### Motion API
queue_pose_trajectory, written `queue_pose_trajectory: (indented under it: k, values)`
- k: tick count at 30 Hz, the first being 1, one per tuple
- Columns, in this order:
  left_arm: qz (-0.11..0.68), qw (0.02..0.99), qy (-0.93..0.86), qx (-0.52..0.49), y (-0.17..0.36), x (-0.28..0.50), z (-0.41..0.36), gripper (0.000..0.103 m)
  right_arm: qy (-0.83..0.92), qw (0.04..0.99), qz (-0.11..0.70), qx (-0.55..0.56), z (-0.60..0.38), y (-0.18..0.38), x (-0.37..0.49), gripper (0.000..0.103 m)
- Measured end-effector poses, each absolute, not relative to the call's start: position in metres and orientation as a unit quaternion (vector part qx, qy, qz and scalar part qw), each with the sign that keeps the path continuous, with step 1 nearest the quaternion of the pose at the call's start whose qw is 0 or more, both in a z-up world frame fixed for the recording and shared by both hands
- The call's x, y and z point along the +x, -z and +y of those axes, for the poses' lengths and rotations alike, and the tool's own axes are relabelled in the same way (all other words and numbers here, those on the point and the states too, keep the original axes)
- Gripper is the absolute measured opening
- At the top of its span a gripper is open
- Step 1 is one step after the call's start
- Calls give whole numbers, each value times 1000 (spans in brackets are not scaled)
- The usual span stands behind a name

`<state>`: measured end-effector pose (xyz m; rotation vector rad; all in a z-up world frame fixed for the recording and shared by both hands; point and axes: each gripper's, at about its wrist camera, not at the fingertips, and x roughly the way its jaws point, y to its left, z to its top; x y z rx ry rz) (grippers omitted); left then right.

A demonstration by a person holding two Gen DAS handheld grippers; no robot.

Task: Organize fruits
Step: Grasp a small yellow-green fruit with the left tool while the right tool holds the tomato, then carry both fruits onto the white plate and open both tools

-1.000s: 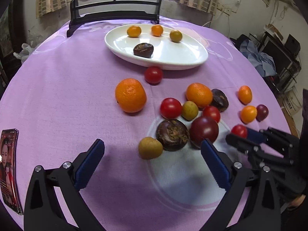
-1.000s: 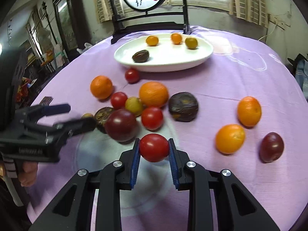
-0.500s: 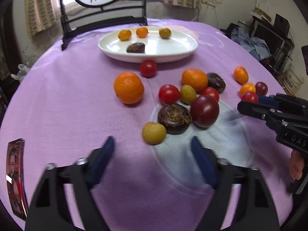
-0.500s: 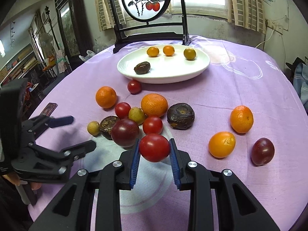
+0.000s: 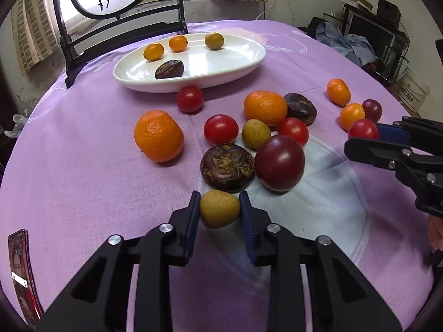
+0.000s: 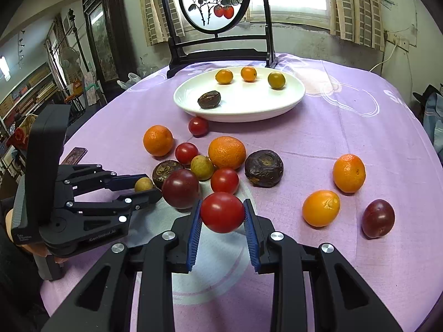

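Observation:
My left gripper is shut on a small yellow-brown fruit, low over the purple cloth; it also shows in the right wrist view. My right gripper is shut on a red tomato, held above the cloth, and shows in the left wrist view. A white oval plate at the back holds three small orange and yellow fruits and one dark brown fruit. Several oranges, tomatoes, plums and dark fruits lie loose between the plate and my grippers.
A dark wooden stand with a round painted panel stands behind the plate. A phone lies at the table's left edge. A dark plum and a brown fruit sit just beyond my left gripper.
My left gripper moved forward and closed on the yellow-brown fruit. My right gripper rose and pulled back a little with the tomato still in it.

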<state>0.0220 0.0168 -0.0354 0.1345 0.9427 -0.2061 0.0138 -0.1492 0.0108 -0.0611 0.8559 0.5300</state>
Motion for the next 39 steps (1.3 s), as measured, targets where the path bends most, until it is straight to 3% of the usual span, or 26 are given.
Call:
queue_pose_trajectory:
  k: [9,18,26,32,33,34,35,36,39]
  values:
    - [420,899,120,35,-10,14,19,28,-255,882,396,-4,-154,-15,16,30]
    - [391,915,85,49,-55,85,19,28,-260,899,351,-34,-135,-60,60,29]
    - [426,904,-29,-5,-33,184,61,28,-229,888,397,-33,-108,-40,143,29]
    - [451,891,-48,-26,-9,216,72,28,-216,880,422,-29,-94,-20,172,31]
    - [451,890,-51,-30,-7,217,72,38,-213,878,428,-27,-93,-17,175,31]
    - [451,890,-56,-34,-7,217,73,58,-212,876,433,-25,-93,-14,177,32]
    - [447,891,-62,-38,-8,216,73,65,-215,873,437,-21,-93,-12,177,45]
    - [440,895,-67,-40,-10,213,72,72,-214,874,437,-12,-95,-12,176,51]
    - [432,899,-58,-38,-20,200,66,72,-218,875,433,-8,-101,-14,167,53]
